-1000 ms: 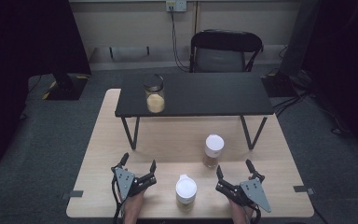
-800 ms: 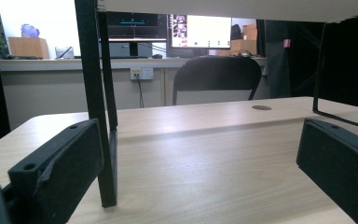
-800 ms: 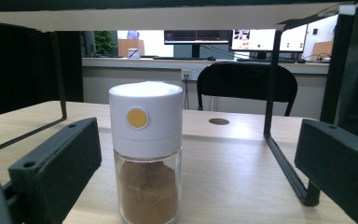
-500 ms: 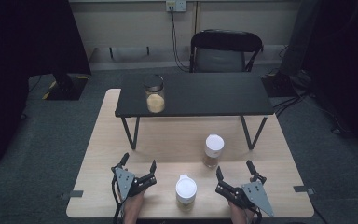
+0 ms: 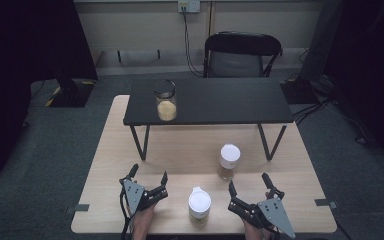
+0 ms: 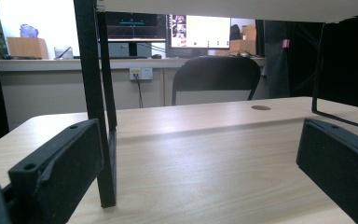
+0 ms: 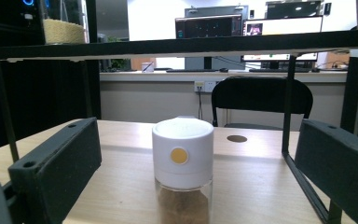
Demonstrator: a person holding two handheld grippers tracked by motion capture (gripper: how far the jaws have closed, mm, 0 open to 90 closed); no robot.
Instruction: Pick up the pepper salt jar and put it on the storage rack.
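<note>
Start of the work, as judged from the layout. The left gripper (image 5: 148, 180) and the right gripper (image 5: 248, 189) rest at the near edge of the wooden table (image 5: 110, 150), each with its jaws spread apart and nothing between them. Two white-capped jars stand upright on the table: the near jar (image 5: 199, 205) lies between the two grippers, and the far jar (image 5: 228, 161) stands apart from it, farther back and to the right, near the right leg of the black shelf (image 5: 220, 100). In the right gripper view the jar straight ahead (image 7: 182, 170), probably the far jar, stands between the lines of the open jaws but beyond their tips, untouched. A third, glass jar (image 5: 166, 104) with pale grain sits on the shelf top at its left end. Nothing is grasped or lifted yet; reaching, closing on a jar and moving it all appear to remain
</note>
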